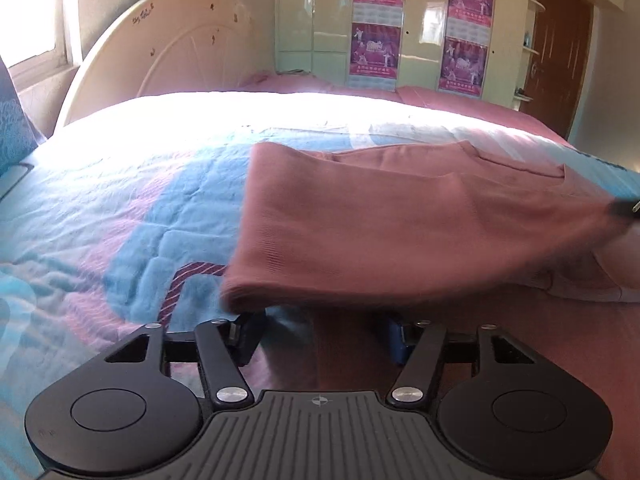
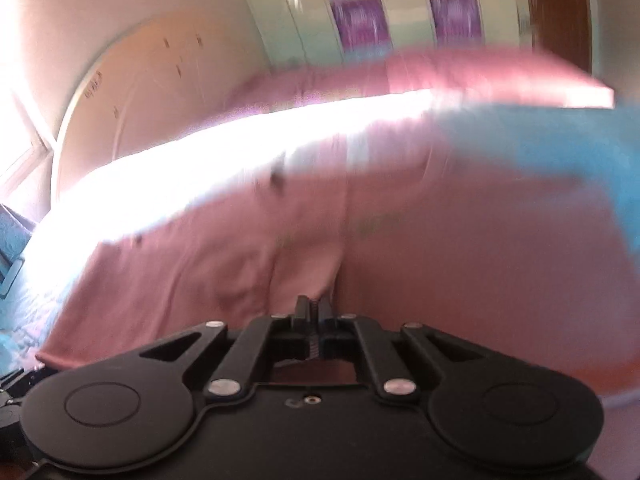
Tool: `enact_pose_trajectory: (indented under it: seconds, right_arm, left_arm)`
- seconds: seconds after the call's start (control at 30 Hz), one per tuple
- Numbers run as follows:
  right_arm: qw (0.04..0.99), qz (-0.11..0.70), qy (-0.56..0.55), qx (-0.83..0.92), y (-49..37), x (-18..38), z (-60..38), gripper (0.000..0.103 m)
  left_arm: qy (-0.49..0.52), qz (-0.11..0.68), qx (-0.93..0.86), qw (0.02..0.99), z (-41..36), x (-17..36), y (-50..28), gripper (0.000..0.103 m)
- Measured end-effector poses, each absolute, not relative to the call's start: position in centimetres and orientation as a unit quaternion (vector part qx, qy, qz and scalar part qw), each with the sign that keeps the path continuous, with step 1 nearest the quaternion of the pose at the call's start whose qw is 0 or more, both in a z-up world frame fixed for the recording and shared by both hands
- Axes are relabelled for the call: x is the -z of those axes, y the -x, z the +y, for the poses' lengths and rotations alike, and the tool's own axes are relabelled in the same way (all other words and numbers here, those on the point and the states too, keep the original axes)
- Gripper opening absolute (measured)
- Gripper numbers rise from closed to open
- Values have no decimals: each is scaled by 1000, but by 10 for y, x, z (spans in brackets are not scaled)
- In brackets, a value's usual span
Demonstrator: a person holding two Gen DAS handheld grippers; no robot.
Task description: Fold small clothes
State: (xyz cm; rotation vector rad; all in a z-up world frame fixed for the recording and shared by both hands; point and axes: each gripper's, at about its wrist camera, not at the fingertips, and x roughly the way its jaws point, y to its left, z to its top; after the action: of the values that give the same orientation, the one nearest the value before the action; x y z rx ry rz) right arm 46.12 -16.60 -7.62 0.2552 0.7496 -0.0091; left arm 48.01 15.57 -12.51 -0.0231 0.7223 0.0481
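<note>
A quilted bedspread (image 1: pixel 120 208) in blue and pink is spread over the bed, with a pink sheet (image 1: pixel 460 100) seen beyond it. A cream arched headboard (image 1: pixel 172 56) is set against the wall, beside pale wardrobe doors (image 1: pixel 424 20) on which purple posters (image 1: pixel 376 24) are stuck; a brown door (image 1: pixel 560 48) is seen at the far right

Your left tool (image 1: pixel 320 322) has its fingertips hidden under the near edge of the pink garment (image 1: pixel 400 232), so you cannot see what they touch. The right tool (image 1: pixel 626 208) is cut off by the right edge there. In the right wrist view, motion blur smears the bed (image 2: pixel 540 148), the posters (image 2: pixel 360 12) and the garment's folds.
</note>
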Motion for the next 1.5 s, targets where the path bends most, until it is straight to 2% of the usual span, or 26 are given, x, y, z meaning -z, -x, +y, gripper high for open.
enact_pose_trajectory:
  seconds: [0.03,0.1,0.2,0.4,0.43,0.5,0.97,1.0,1.07,1.1,1.13,1.2,1.27,1.37,1.4,1.5]
  right_arm:
    - [932,343,-118,21,-455,63,-175,3]
    - [939,320,-109,63,-445,49,-197,3]
    - [928,349,-101,82,-441,54,-224,3]
    - [919,363,-128,88,-433,66,-238,3]
    - [918,365,-128,87,-433,68,-235,3]
    - [917,370,-125,87,-428,73,-232,3]
    - [903,399,-120,102,-404,94,-229,3]
    - [902,400,-121,106,-404,95,-230,5]
    - [903,397,-107,125,-402,92,-232,25]
    - [909,381,-92,139,-397,85,-231,28]
    - [916,366,-80,143,-394,77,-229,29]
    - [926,351,-81,111,-392,65,-220,23]
    - [927,363,-68,69,-405,67,-197,23]
    - [919,391,-47,26,-423,85,-164,33]
    - [914,403,-38,20,-426,94,-160,33]
    - [910,413,-35,19,-416,104,-172,19]
  left_arm:
    - [13,353,-24,935,158,124,-481,50]
    - [16,354,-25,935,164,122,-481,45]
    - [25,356,-20,934,164,122,-486,34]
    - [1,345,-11,939,155,115,-486,30]
    - [5,350,-10,937,157,116,-488,16]
    - [35,351,-3,936,164,117,-489,11]
    - [33,358,5,933,164,122,-486,11]
    - [27,361,11,932,164,122,-486,11]
    - [20,365,15,931,168,115,-478,19]
    - [17,354,8,935,169,107,-469,27]
    - [13,341,7,940,167,99,-463,27]
    - [9,323,25,946,152,85,-464,27]
    - [7,334,46,941,128,88,-482,27]
    - [-3,371,59,927,109,106,-500,28]
    - [-4,380,55,923,111,113,-501,29]
    - [46,371,69,925,134,119,-491,28]
